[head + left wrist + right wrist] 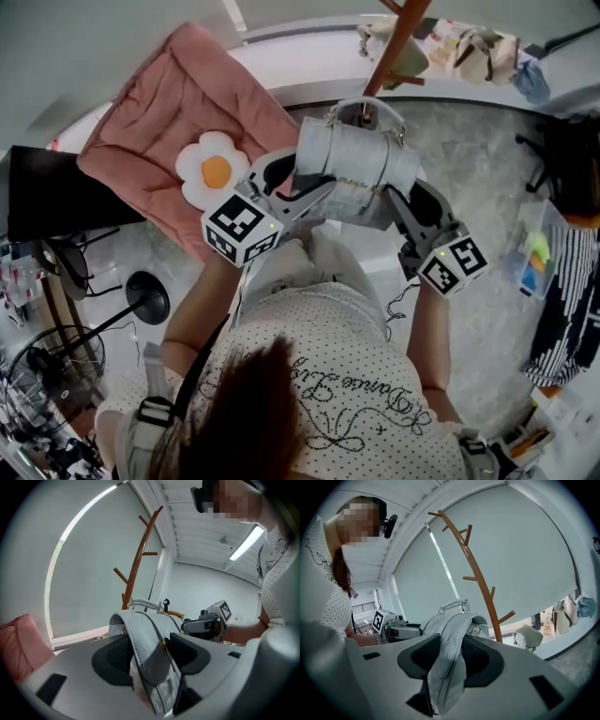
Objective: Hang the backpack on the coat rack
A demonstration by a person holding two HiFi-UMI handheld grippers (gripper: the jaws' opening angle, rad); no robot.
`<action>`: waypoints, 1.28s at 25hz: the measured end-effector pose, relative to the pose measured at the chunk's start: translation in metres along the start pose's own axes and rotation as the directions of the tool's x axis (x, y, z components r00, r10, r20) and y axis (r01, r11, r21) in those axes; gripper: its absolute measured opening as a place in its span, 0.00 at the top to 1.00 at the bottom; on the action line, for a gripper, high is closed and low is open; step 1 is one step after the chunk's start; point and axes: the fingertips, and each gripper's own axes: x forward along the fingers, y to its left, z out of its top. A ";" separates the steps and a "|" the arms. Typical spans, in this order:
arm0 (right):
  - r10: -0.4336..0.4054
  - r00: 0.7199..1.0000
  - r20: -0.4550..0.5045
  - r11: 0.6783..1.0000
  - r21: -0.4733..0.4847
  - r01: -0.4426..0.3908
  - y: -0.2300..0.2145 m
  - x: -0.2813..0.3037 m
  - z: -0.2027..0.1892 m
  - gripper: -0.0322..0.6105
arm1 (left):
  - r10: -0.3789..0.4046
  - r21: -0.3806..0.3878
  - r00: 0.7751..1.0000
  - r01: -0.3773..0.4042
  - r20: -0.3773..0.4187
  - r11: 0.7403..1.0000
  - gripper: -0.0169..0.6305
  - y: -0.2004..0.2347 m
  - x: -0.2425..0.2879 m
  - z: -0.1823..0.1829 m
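**Grey backpack held up by both straps in front of the coat rack**

The person in a dotted white top is reaching both arms forward, a gripper in each hand. The left gripper (pixel 302 187) is clamping the left-hand strap (pixel 151 654) of the backpack (pixel 356 169). Its jaws are standing only part-way apart, and the dark pads are pressing on the folded grey strap from both sides. The right gripper (pixel 401 202) is doing the same with the right-hand strap (pixel 447 667), which is filling the gap between its pads and hanging out below them. In each gripper view the other gripper is showing just beyond the bag.

The backpack is hanging in the air between the two grippers, resting on nothing. Its top handle (pixel 364 108) is pointing away from the person, toward the rack.

Just past the bag, the brown wooden coat rack (pixel 480 578) is standing apart from it, with its bare pegs branching off a curved pole. The bag is not on any peg.

To the left, a pink cushion (pixel 178 103) is lying beside the base of the window wall. A fried-egg pillow (pixel 216 169) is sitting at its near edge. Behind the rack, a pale blind (pixel 506 550) is covering the large window.
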 end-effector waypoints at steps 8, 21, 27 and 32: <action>0.040 0.997 -0.067 0.999 0.032 -0.038 -0.040 0.014 -0.015 0.70 | 0.045 -0.015 0.997 -0.046 -0.060 0.999 0.60 0.015 0.032 -0.015; -0.024 0.991 -0.134 0.996 0.083 0.035 -0.060 0.022 -0.039 0.70 | 0.006 -0.051 0.990 -0.013 -0.142 0.999 0.60 0.031 0.054 -0.038; -0.069 0.983 -0.171 0.991 0.103 0.088 -0.070 0.030 -0.054 0.70 | -0.023 -0.060 0.984 0.012 -0.178 0.998 0.60 0.042 0.064 -0.053; -0.097 0.977 -0.191 0.984 0.127 0.123 -0.078 0.040 -0.067 0.70 | -0.048 -0.081 0.979 0.033 -0.197 0.996 0.60 0.054 0.071 -0.067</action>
